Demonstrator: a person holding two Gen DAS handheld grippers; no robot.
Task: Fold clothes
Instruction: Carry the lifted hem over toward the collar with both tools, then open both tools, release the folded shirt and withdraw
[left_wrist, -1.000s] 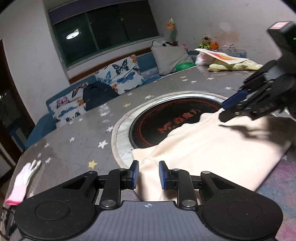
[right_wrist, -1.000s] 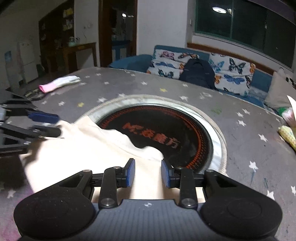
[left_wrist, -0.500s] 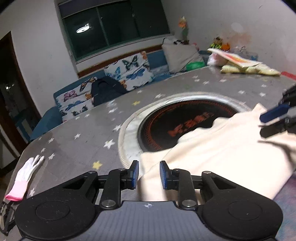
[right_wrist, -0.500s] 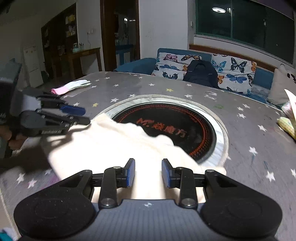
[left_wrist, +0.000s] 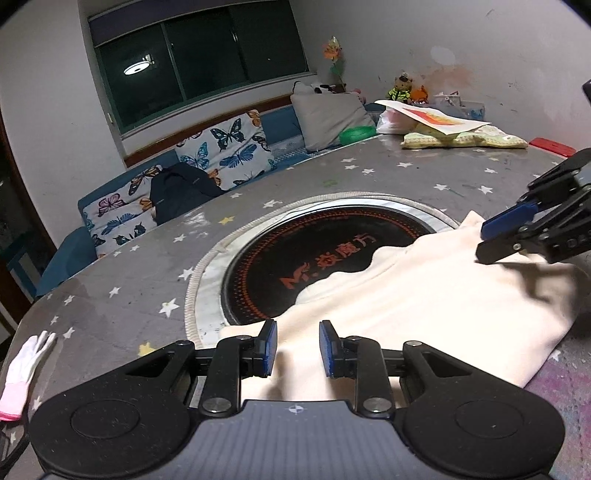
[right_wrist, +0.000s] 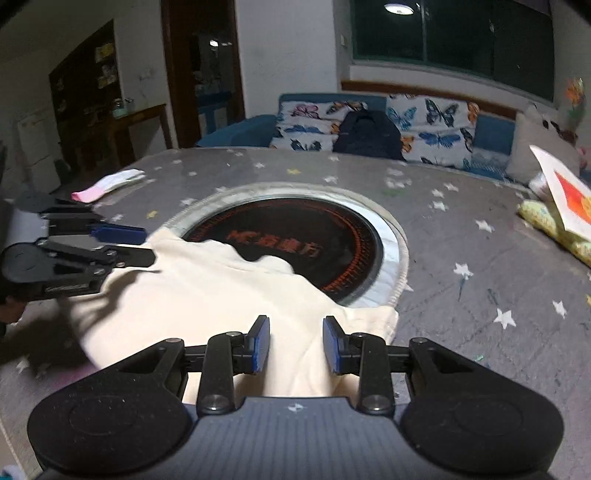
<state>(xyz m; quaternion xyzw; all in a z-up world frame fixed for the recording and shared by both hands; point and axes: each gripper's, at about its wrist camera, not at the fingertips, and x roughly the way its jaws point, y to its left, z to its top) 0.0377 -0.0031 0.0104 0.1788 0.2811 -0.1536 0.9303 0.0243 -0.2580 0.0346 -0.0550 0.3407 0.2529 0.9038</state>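
Note:
A cream garment (left_wrist: 424, 306) lies folded on the grey star-print table (left_wrist: 129, 280), partly over the black round hob (left_wrist: 332, 251). My left gripper (left_wrist: 297, 345) hovers over the garment's left end, its blue pads apart, with cloth showing below the gap and not pinched. My right gripper (right_wrist: 295, 343) stands open the same way over the garment (right_wrist: 207, 295) near its right corner. Each wrist view shows the other tool from the side. The right gripper (left_wrist: 484, 242) is above the far right edge, the left gripper (right_wrist: 147, 243) at the far left corner.
A white and pink glove (left_wrist: 26, 369) lies near the table's left edge. A yellow-green cloth with a paper sheet (left_wrist: 461, 136) and a red object (left_wrist: 552, 146) sit at the back right. Behind the table stands a sofa with butterfly cushions and a dark backpack (right_wrist: 369, 133).
Both grippers have drifted sideways over the garment, and the right one has rolled a little. The jaws keep the same gap, and the garment lies as before.

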